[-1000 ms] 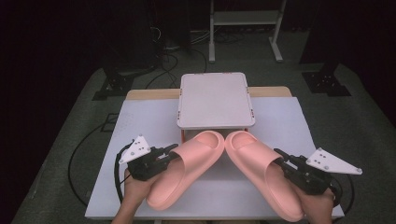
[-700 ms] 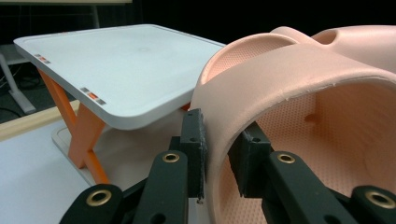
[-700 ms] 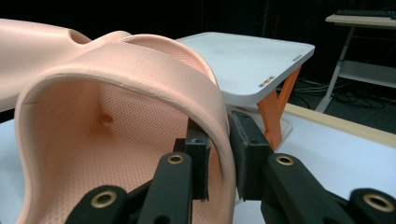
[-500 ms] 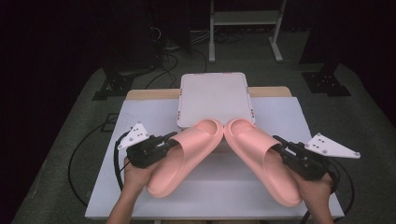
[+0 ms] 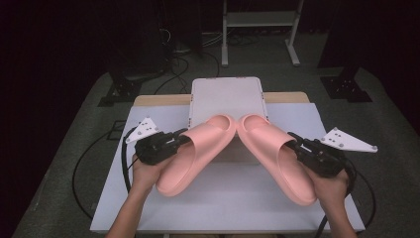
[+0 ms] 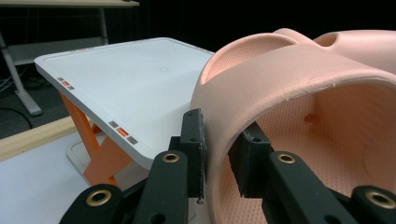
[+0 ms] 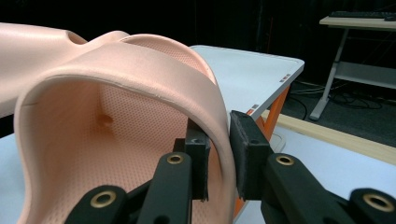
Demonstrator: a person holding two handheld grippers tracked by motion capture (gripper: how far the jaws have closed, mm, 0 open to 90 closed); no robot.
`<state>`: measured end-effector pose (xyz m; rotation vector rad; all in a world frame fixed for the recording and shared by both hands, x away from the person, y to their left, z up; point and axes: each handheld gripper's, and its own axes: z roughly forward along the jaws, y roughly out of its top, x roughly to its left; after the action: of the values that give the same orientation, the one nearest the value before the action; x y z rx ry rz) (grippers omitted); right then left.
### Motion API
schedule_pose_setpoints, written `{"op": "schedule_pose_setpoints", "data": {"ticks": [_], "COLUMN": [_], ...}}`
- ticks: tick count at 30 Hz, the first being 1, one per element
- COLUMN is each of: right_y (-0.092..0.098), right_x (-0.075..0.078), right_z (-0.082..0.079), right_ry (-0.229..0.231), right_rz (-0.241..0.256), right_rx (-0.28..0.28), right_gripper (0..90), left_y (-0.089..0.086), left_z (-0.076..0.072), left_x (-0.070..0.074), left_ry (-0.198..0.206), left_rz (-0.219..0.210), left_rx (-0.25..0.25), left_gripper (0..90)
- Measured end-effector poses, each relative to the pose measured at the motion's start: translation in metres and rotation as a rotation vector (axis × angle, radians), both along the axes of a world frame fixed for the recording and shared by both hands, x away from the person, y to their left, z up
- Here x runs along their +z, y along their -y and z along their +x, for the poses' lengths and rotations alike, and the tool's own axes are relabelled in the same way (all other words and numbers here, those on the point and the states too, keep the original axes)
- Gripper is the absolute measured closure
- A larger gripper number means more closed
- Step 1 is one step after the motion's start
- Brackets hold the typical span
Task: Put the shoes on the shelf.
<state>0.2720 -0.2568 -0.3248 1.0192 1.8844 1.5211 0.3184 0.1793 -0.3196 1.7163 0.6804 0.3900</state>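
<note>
Two pink slide slippers are held up over the table, their toes meeting above the front edge of a white platform (image 5: 225, 96). My left gripper (image 5: 174, 141) is shut on the strap edge of the left slipper (image 5: 195, 153); the left gripper view has its pads (image 6: 196, 144) pinching the strap of the left slipper (image 6: 280, 79). My right gripper (image 5: 296, 144) is shut on the strap edge of the right slipper (image 5: 277, 153), and the right gripper view has the right slipper (image 7: 121, 93) clamped between the pads (image 7: 247, 149).
The white platform (image 6: 126, 84) stands on orange legs (image 6: 100, 149) at the table's back centre. A white sheet (image 5: 228, 203) covers the tabletop, with a wooden edge (image 5: 158, 100) behind. Cables and stand bases lie on the dark floor around the table.
Both grippers have carried the slippers forward and upward, so the toes now overlap the white platform's front edge. Both grips are unchanged.
</note>
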Motion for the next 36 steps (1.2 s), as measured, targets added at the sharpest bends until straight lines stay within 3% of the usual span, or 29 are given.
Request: {"op": "schedule_pose_setpoints", "data": {"ticks": [15,36], "right_y": [-0.006,-0.009], "right_x": [0.016,0.023], "right_z": [0.014,0.047], "right_ry": [0.014,-0.022], "right_rz": [-0.010,-0.001], "right_rx": [-0.006,-0.030], "right_gripper": [77.2,76.9], "left_y": [-0.002,0.002], "left_z": [0.012,0.044], "left_x": [0.017,0.026], "left_ry": [0.015,-0.024], "left_rz": [0.007,0.023], "left_rx": [0.021,0.054], "left_gripper": [75.9,75.6]}}
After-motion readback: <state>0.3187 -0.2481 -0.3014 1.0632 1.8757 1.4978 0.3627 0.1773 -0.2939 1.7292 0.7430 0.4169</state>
